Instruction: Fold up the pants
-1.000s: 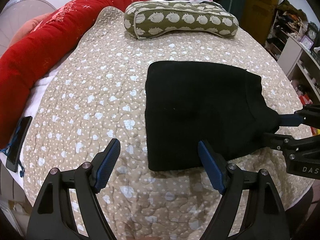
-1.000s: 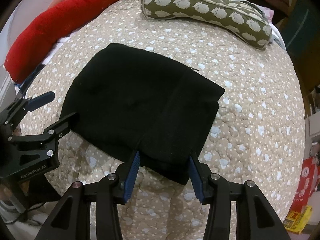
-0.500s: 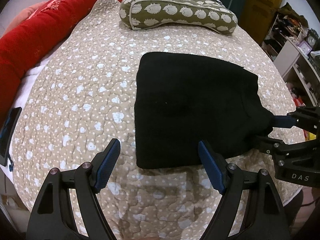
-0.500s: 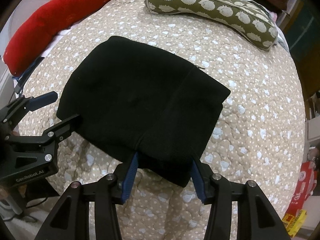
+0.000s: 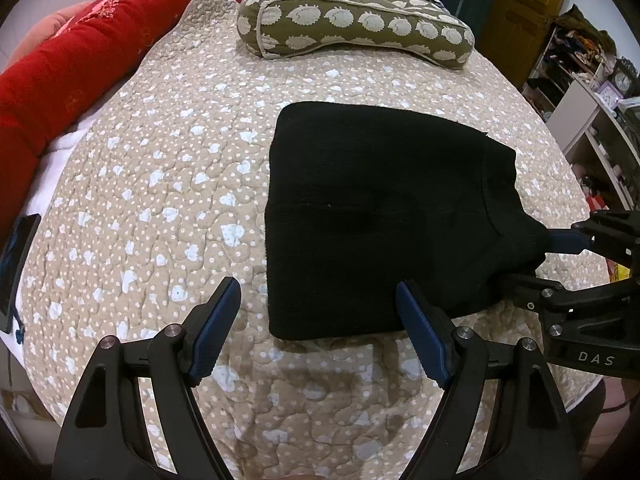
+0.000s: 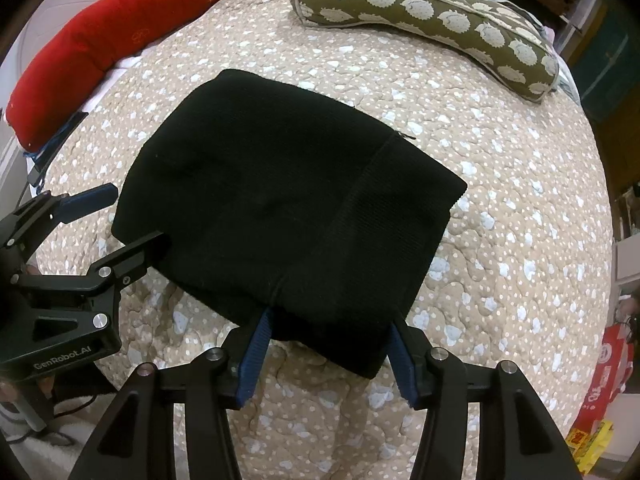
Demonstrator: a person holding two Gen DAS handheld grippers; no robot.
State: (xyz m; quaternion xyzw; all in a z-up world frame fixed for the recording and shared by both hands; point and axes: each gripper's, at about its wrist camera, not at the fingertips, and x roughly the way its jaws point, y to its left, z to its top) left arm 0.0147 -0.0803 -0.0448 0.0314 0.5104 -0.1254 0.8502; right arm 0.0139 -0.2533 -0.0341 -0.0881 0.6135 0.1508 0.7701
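Now that your right gripper (image 6: 328,354) has just been opening around the near edge of the pants (image 6: 288,208), its pads stand off the cloth with that edge loose between them, so the folded black bundle lies released on the quilt (image 5: 160,184) and the fold looks about done. Your left gripper (image 5: 316,332) hangs wide open and empty just beside the bundle's near left corner. Only your right view shows the gap between pads and cloth; your left view shows that gripper only from the side, and adds a dark device (image 5: 18,256) at the bed's left edge.
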